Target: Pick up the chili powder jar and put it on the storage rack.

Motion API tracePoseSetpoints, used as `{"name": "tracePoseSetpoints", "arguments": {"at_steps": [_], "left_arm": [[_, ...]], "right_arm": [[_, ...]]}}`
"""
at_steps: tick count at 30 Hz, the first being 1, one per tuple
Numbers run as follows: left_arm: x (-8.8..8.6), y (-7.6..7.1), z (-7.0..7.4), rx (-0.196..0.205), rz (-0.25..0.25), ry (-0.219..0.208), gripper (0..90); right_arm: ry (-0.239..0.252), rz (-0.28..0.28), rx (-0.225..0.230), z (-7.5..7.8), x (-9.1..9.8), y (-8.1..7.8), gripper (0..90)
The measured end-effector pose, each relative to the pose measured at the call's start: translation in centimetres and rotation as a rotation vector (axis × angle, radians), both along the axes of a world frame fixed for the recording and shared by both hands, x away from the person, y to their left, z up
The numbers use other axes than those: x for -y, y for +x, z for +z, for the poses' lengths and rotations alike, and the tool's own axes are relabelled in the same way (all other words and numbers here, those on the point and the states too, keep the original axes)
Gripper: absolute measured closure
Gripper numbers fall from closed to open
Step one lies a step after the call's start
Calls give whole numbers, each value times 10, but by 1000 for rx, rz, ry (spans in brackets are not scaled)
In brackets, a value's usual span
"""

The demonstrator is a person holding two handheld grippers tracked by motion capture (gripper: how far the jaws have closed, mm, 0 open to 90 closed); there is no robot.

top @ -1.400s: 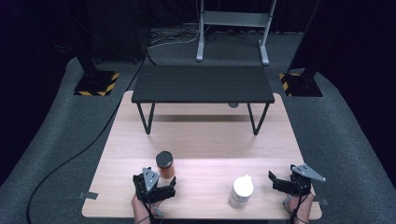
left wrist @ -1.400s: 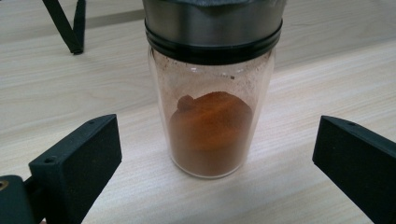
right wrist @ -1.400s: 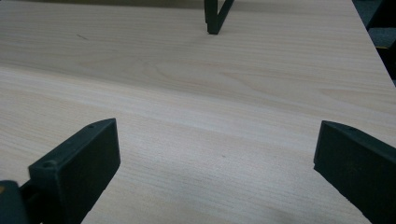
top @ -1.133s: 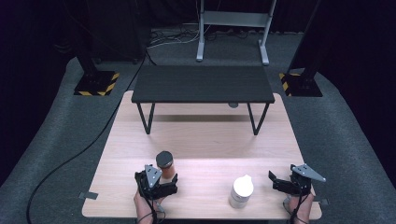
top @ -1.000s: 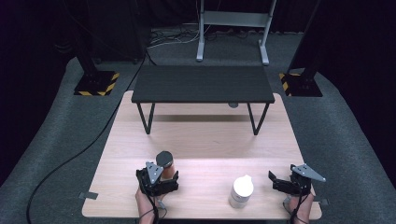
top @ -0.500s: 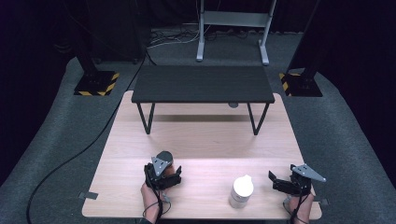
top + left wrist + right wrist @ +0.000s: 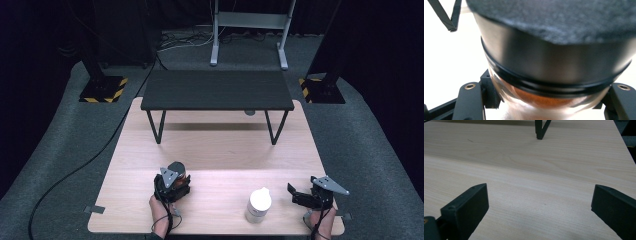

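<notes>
A small glass jar point(image 7: 178, 167) with a black lid point(image 7: 554, 50) and orange-brown contents stands on the wooden table point(image 7: 225, 150) at the front left. My left gripper point(image 7: 173, 184) has just been closing its jaws on the jar, and both pads now press against the glass body point(image 7: 541, 102) below the lid. My right gripper point(image 7: 296, 194) rests near the front right corner, pointing left. Its jaws stand wide open over bare wood in the right gripper view point(image 7: 539, 207).
A white lidded container point(image 7: 259, 202) stands at the front between the two grippers. A low black bench point(image 7: 216, 90) on thin legs occupies the far half of the table. One of its legs point(image 7: 540, 128) appears ahead of the right gripper.
My left gripper has moved forward up to the jar and closed its jaws on it. The right gripper and the white container have not moved.
</notes>
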State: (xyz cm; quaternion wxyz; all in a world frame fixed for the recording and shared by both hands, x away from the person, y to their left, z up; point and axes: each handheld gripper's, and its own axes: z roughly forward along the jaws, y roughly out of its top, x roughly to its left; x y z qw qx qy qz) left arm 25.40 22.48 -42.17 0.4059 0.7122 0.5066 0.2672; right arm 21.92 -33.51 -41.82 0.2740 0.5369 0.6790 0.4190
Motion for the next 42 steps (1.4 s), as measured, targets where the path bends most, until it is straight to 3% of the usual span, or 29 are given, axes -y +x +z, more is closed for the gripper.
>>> {"name": "tracePoseSetpoints", "arguments": {"at_steps": [12,27,42], "left_arm": [[-6,-4,9,9,-29,-5,318],[-14,-8,32,40,-56,9,318],[-12,6,57,39,-125,36,317]], "right_arm": [[3,8,-6,1,1,1,8],[8,14,-9,1,3,2,16],[28,31,-3,-1,8,2,26]]}}
